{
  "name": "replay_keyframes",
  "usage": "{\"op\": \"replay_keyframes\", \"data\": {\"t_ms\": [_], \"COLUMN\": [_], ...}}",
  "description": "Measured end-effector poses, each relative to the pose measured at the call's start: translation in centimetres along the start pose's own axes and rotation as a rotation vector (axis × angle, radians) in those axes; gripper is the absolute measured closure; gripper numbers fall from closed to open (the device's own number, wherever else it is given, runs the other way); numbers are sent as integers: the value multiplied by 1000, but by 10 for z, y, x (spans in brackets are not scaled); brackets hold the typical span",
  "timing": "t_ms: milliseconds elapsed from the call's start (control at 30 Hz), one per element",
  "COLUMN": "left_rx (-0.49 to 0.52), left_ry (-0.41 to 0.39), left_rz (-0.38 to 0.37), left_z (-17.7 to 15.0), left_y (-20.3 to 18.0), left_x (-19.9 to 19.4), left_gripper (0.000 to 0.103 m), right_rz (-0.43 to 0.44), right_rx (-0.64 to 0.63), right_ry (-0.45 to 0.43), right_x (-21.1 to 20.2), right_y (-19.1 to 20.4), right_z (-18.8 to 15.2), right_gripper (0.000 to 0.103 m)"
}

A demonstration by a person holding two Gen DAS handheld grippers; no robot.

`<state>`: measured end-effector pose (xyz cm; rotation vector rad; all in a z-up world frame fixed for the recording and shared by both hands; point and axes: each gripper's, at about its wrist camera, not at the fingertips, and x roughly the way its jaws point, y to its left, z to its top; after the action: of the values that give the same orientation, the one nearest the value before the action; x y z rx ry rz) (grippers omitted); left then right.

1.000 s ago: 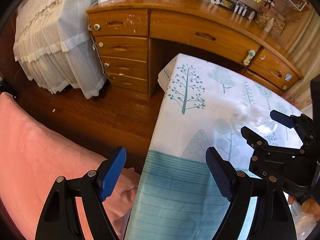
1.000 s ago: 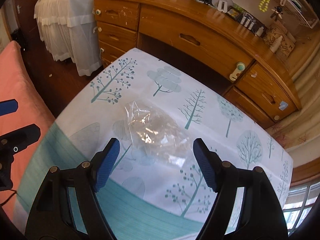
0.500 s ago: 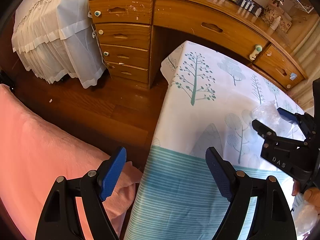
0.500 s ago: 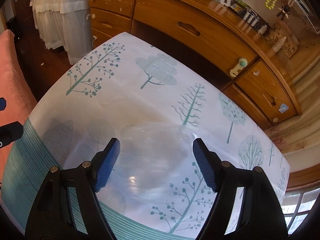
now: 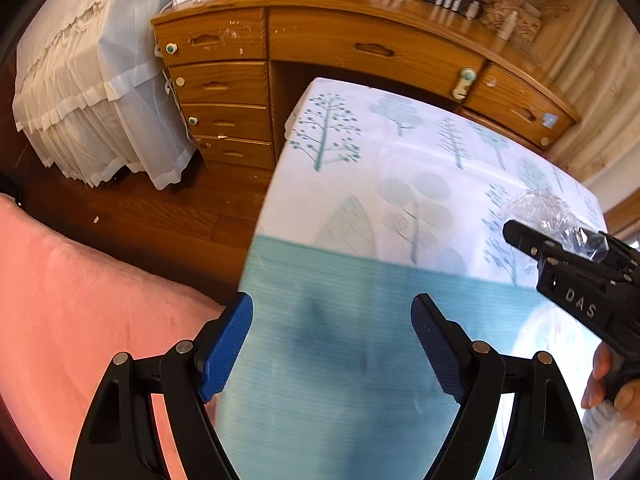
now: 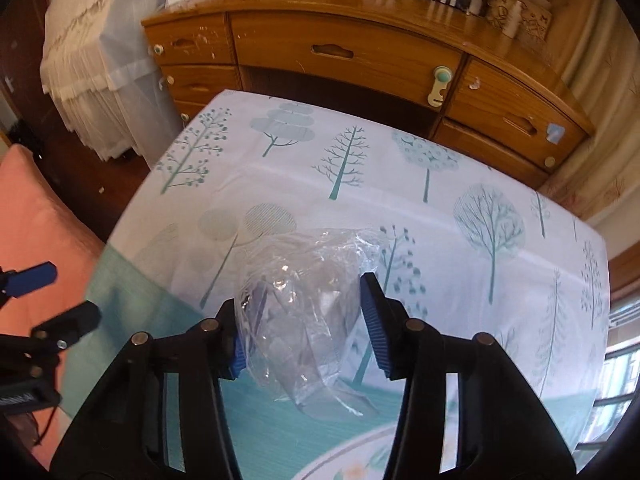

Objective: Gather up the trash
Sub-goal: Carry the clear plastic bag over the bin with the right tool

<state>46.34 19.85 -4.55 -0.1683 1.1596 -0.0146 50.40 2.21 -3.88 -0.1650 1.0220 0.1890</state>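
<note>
Clearly, in the left wrist view, the white letters "DAS" are showing on the black body of the right gripper (image 5: 576, 248), which is reaching in from the right edge. A crumpled clear plastic wrapper (image 5: 538, 210) is sitting between its black fingers, up over the tree-print tablecloth (image 5: 360, 216). A person's hand (image 5: 610, 380) is curling around the handle below, fingertips just showing at the right edge. The left gripper (image 5: 332, 344) is pointing steeply down over the teal band of the cloth, its blue pads standing wide apart with nothing between them; the wrapper is lying well to its right. A pink blanket (image 5: 80, 320) is filling the lower left, and a wooden desk (image 5: 360, 40) is standing behind.

Next, in the right wrist view, no writing is legible. The right gripper (image 6: 304, 320) is tilting down over the cloth, and its jaws have just been closing; the plastic wrapper (image 6: 296, 312) is bulging between the blue pads, both of which are pressing into its sides. The wrapper's lower tail is hanging below the pads. The left gripper (image 6: 52, 296) is showing at the left edge, jaws parted and empty, well apart from the wrapper.
</note>
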Motion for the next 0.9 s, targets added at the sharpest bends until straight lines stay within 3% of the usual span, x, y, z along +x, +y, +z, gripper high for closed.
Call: {"op": "replay_keyframes", "data": {"t_ms": [133,367,533,667,900], "left_rx": [9,-1,13,22,55], "left_ry": [-31,-88,-122,-135,-159], "left_rz": [-1,-6,41,35,68], "left_z": [-40,-138,-223,-291,-386], "left_y": [-19,-60,-99,-129,-167], "left_x": [-42,-124,-176,-211,-260], "left_gripper": [20,20,19,19,20], "right_rz": [64,164,200,219,249], "right_rx": [48,44,48,50,-3], "right_ry": [4,3,-34,-64,-74], "right_x": [-41,-132,-204,-257,-320], "right_y": [-5,-15,-33,-48,-57], "right_z": [-43,-152,-230,-290,-381], "right_gripper": [58,58,58,58,58]}}
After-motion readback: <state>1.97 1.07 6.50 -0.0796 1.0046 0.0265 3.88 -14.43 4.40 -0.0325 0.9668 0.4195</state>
